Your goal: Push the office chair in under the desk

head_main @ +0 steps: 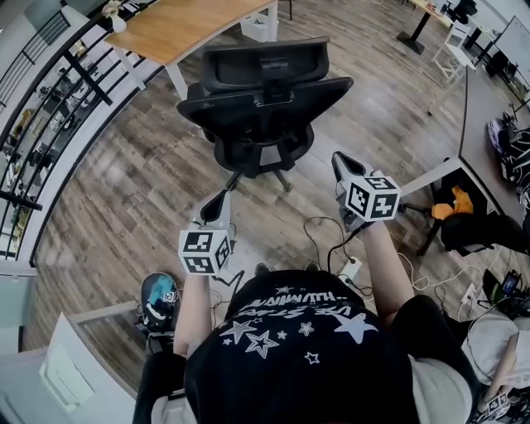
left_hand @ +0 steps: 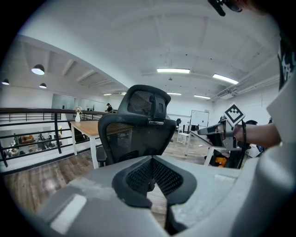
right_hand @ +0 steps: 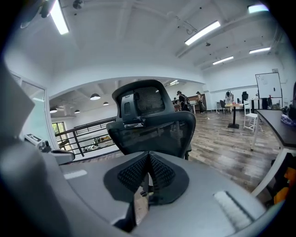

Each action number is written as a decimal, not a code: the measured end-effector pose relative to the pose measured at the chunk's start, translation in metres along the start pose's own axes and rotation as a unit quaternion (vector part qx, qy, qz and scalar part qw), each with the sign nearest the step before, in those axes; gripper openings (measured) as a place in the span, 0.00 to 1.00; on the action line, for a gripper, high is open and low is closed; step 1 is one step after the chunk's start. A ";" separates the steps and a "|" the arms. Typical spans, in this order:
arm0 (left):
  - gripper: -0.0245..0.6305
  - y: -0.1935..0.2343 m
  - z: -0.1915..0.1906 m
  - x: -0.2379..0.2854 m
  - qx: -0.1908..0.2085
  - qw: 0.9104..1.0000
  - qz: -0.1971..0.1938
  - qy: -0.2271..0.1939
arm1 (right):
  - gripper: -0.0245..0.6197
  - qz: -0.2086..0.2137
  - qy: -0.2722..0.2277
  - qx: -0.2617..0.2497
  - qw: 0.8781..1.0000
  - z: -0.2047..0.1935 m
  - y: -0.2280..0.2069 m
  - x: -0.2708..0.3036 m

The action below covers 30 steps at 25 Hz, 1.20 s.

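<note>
Facing office chair [head_main: 263,99] (desk [head_main: 178,29] beyond)

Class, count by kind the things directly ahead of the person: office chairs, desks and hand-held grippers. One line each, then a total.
Office chair: 1
Desk: 1
Grippers: 2 (left gripper, right gripper)
Total: 4
</note>
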<state>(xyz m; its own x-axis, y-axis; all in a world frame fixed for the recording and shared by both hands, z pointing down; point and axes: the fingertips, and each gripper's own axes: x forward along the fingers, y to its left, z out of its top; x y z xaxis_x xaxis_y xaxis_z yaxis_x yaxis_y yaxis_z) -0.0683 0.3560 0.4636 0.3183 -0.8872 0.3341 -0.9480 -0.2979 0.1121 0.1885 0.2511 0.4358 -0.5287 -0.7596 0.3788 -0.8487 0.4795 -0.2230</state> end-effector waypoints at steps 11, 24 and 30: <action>0.04 0.051 -0.002 -0.020 0.010 1.000 -0.014 0.000 | 0.04 -0.019 -0.020 0.044 0.999 -0.010 0.034 0.009; 0.04 0.074 0.012 0.008 0.042 0.999 0.018 -0.015 | 0.24 -0.086 -0.020 -0.022 0.996 -0.002 -0.006 0.023; 0.30 0.081 0.035 0.039 0.088 0.995 0.029 -0.020 | 0.36 -0.100 -0.017 -0.095 0.990 0.025 -0.027 0.048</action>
<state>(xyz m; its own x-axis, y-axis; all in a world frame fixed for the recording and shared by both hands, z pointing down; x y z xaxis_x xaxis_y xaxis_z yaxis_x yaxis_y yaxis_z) -0.1326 0.2852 0.4525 0.2670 -0.9167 0.2972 -0.9509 -0.3008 -0.0735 0.1861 0.1907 0.4377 -0.3528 -0.8603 0.3679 -0.9205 0.3897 0.0287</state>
